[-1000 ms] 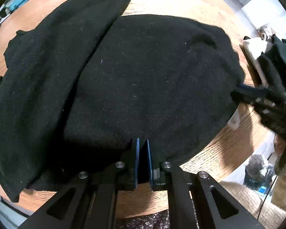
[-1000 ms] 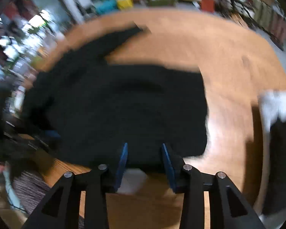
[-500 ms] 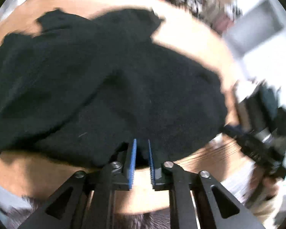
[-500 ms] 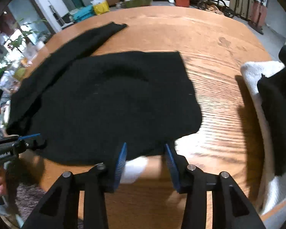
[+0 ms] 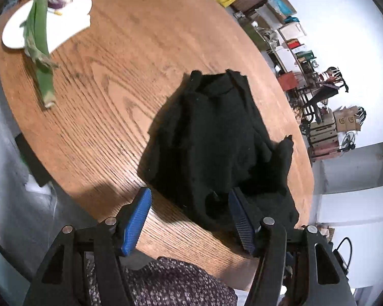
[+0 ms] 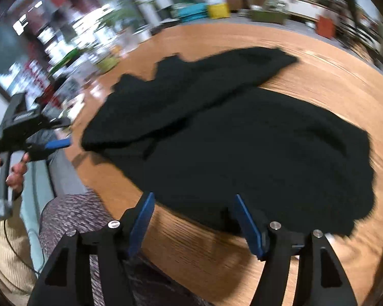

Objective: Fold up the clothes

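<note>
Left gripper [image 5: 188, 219]: jaws standing well apart, and they have just been opening. The near edge of the black garment [image 5: 217, 140] is lying in the gap between the blue pads [image 5: 136, 219], but the pads are not pressing on it; the right-hand pad is sitting just beside a bunched fold, and contact there is hard to judge.

Right gripper [image 6: 195, 223]: jaws also standing wide, also just been opening. The garment's near hem [image 6: 255, 153] is lying between the pads with bare wood showing under the left one; nothing is clamped.

Garment is lying on the round wooden table [image 5: 109, 81], near the edge closest to the person, partly folded with a long flap doubled over the body.

View differences:
- Left wrist view is looking along the garment's short end, so the cloth is reading as a compact heap. It is also showing a white plate [image 5: 71, 12] with green leaves [image 5: 38, 40] at the far side of the table, well apart from the cloth, plus shelving clutter along the wall.
- Right wrist view is motion-blurred. It is showing the garment broadside, with the flap running diagonally toward the far right. It is also catching the left gripper [image 6: 56, 144] off the table's left edge, gripped by a hand [image 6: 10, 170], and a knee in mottled purple fabric [image 6: 71, 216] below the table edge.
</note>
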`<action>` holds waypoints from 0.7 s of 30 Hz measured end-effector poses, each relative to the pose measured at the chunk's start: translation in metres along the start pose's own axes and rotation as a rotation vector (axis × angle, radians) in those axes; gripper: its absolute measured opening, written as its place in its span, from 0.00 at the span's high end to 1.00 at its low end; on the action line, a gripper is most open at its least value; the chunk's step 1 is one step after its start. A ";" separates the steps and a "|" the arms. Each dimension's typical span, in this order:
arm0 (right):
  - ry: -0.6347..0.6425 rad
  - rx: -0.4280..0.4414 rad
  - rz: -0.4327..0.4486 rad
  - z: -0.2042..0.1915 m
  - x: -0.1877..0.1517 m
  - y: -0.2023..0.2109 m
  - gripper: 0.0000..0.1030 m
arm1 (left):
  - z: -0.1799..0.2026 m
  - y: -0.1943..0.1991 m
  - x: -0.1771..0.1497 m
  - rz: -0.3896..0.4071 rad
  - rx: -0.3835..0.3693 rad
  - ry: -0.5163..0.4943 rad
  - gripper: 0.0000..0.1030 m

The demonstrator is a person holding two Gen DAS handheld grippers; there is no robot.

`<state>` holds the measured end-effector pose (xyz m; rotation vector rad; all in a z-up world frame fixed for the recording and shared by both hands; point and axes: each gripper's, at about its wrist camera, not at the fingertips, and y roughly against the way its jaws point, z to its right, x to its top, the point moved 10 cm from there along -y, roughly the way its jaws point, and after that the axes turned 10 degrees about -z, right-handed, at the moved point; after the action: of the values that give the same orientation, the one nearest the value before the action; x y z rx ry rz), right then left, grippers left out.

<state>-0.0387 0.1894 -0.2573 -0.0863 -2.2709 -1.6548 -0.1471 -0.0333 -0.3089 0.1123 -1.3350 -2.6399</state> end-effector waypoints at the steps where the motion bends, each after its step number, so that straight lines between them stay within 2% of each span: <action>1: 0.038 0.011 -0.004 -0.011 0.002 -0.005 0.31 | 0.004 -0.004 -0.002 -0.005 -0.010 -0.002 0.38; 3: 0.094 0.015 -0.010 -0.024 -0.013 -0.005 0.31 | 0.007 -0.006 0.007 -0.011 -0.040 -0.005 0.38; 4: 0.107 0.003 -0.020 -0.029 -0.020 -0.004 0.31 | 0.014 -0.006 0.001 -0.003 -0.047 -0.002 0.38; 8: 0.080 -0.021 -0.041 -0.016 -0.026 -0.008 0.31 | 0.026 0.018 0.021 0.059 0.008 -0.044 0.38; 9: 0.064 -0.020 -0.041 -0.010 -0.027 -0.007 0.31 | 0.029 0.013 0.034 0.066 0.040 -0.058 0.38; 10: 0.048 -0.020 -0.042 -0.004 -0.029 -0.006 0.31 | 0.033 0.017 0.043 0.070 0.115 -0.085 0.43; 11: 0.023 -0.018 -0.037 0.005 -0.029 -0.004 0.31 | 0.041 0.005 0.044 0.038 0.177 -0.130 0.51; 13: -0.037 -0.044 -0.010 0.026 -0.020 0.001 0.31 | 0.055 -0.018 0.047 -0.026 0.301 -0.222 0.86; 14: -0.062 -0.065 0.004 0.036 -0.016 0.003 0.31 | 0.062 -0.029 0.049 -0.058 0.362 -0.267 0.91; 15: -0.082 -0.103 0.012 0.047 -0.012 0.005 0.31 | 0.069 -0.040 0.051 -0.091 0.424 -0.313 0.96; 17: -0.104 -0.221 0.016 0.069 -0.004 0.007 0.34 | 0.084 -0.061 0.050 -0.134 0.520 -0.409 0.96; 18: -0.105 -0.247 0.020 0.076 0.001 0.008 0.36 | 0.089 -0.073 0.051 -0.139 0.582 -0.447 0.96; 19: -0.106 -0.249 0.025 0.080 0.007 0.008 0.39 | 0.087 -0.079 0.054 -0.143 0.612 -0.432 0.96; 21: -0.104 -0.220 0.045 0.083 0.024 0.006 0.40 | 0.077 -0.084 0.062 -0.160 0.582 -0.362 0.96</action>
<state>-0.0786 0.2655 -0.2673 -0.2794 -2.1334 -1.9108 -0.2295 0.0638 -0.3299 -0.2014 -2.2707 -2.3750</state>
